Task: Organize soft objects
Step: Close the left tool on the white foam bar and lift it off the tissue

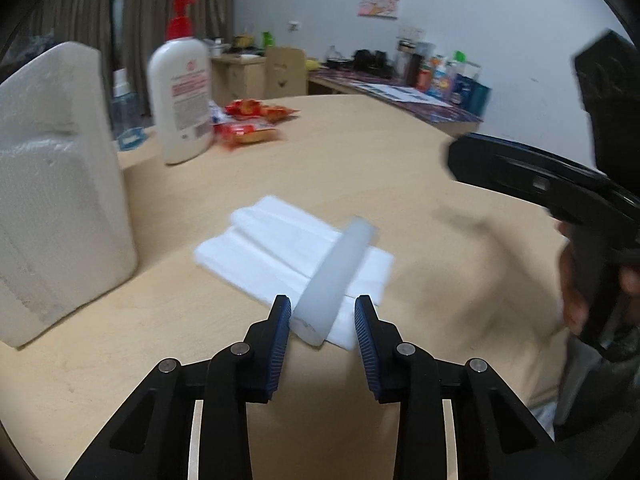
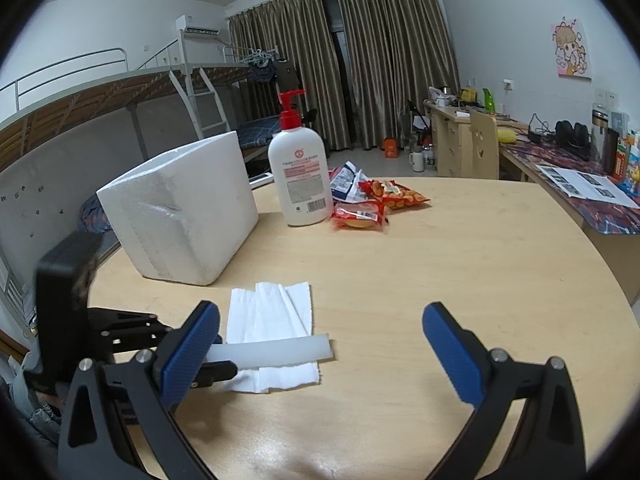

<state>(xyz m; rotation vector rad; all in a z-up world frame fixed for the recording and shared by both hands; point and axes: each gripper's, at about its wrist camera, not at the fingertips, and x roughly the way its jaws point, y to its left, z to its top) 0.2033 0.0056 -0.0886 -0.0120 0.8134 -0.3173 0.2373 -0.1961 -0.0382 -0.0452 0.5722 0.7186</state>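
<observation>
A white foam strip (image 1: 334,280) lies across a folded white tissue (image 1: 280,246) on the round wooden table (image 1: 360,168). My left gripper (image 1: 323,322) is open, its blue pads either side of the strip's near end without closing on it. In the right wrist view the strip (image 2: 276,350) lies over the tissue (image 2: 272,312), its left end between the left gripper's fingers. My right gripper (image 2: 322,338) is wide open and empty, just above the table to the right of the strip.
A white foam box (image 2: 180,216) stands at the table's left. A white pump bottle (image 2: 300,176) with a red top and several red snack packets (image 2: 360,216) lie behind it. A desk (image 2: 560,168) with clutter stands at the right wall.
</observation>
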